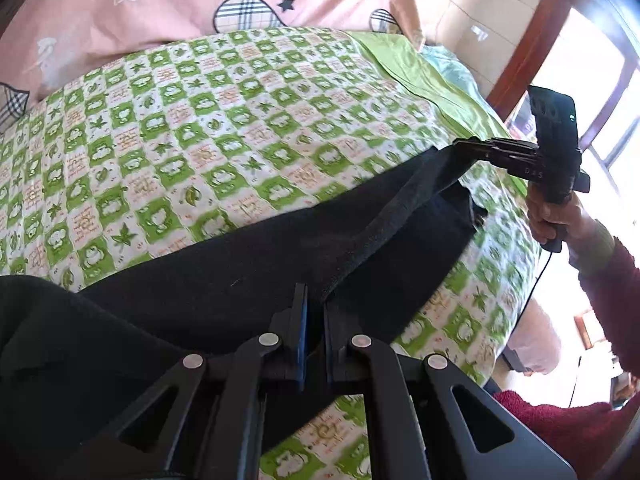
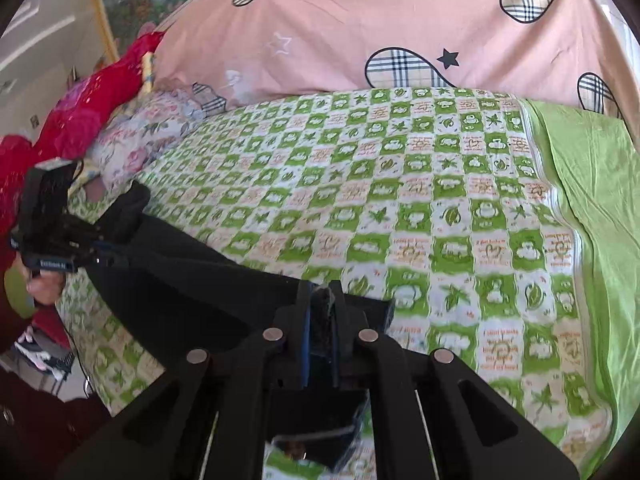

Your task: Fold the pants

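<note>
Black pants (image 1: 248,280): lay across the checked green bedspread (image 1: 208,128) on the bed, lower half of both views. Left gripper (image 1: 316,312): angled downward, jaws clenched on a fabric edge, lower centre. Right gripper (image 2: 320,312): angled downward, jaws clenched on another edge; in the left view, held by a hand (image 1: 560,216) at right.
</note>
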